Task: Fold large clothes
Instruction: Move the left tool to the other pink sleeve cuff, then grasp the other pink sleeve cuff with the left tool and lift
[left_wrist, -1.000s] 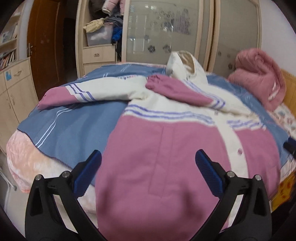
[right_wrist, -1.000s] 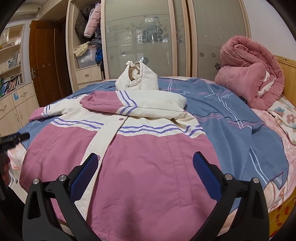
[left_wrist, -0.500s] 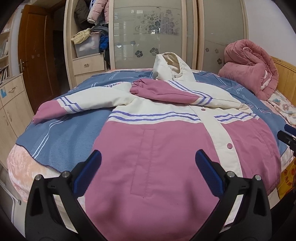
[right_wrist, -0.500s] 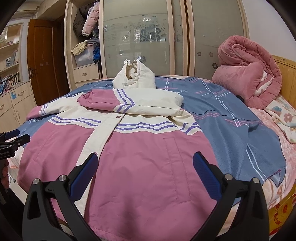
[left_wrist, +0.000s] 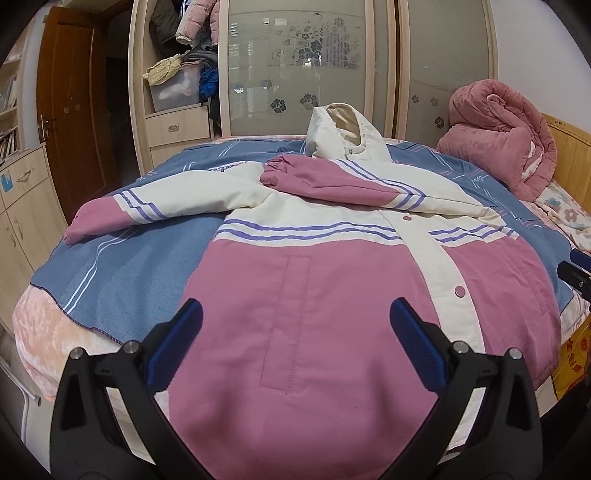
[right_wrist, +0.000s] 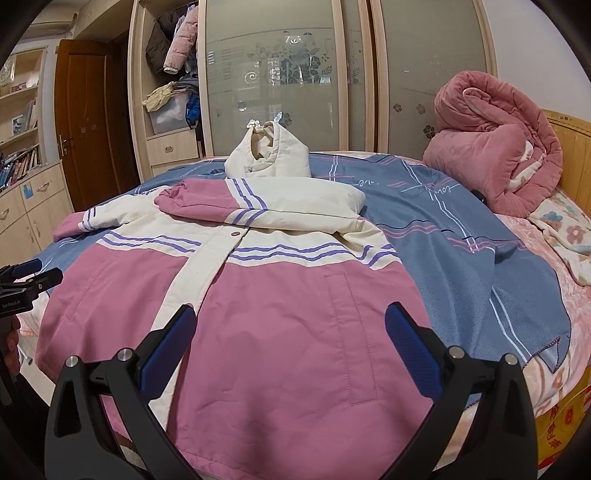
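Note:
A pink and cream hooded jacket (left_wrist: 332, 288) (right_wrist: 280, 295) lies face up on the bed, buttoned, hood (left_wrist: 343, 136) at the far end. One sleeve (left_wrist: 332, 188) is folded across the chest. The other sleeve (left_wrist: 147, 206) stretches out left over the blue blanket. My left gripper (left_wrist: 295, 332) hovers open above the jacket's lower left panel, nothing between its fingers. My right gripper (right_wrist: 288, 332) is open above the lower right panel, also holding nothing. Each gripper shows at the edge of the other's view.
A blue striped blanket (right_wrist: 461, 236) covers the bed. A rolled pink quilt (right_wrist: 495, 147) sits at the right by the wooden headboard (right_wrist: 572, 136). Wardrobe with glass doors (left_wrist: 306, 66) stands behind; cabinets (left_wrist: 22, 206) and a door are at the left.
The left gripper has pulled back and levelled, so the jacket sits lower and more centred in its view. The right gripper barely shifted. Both stayed open.

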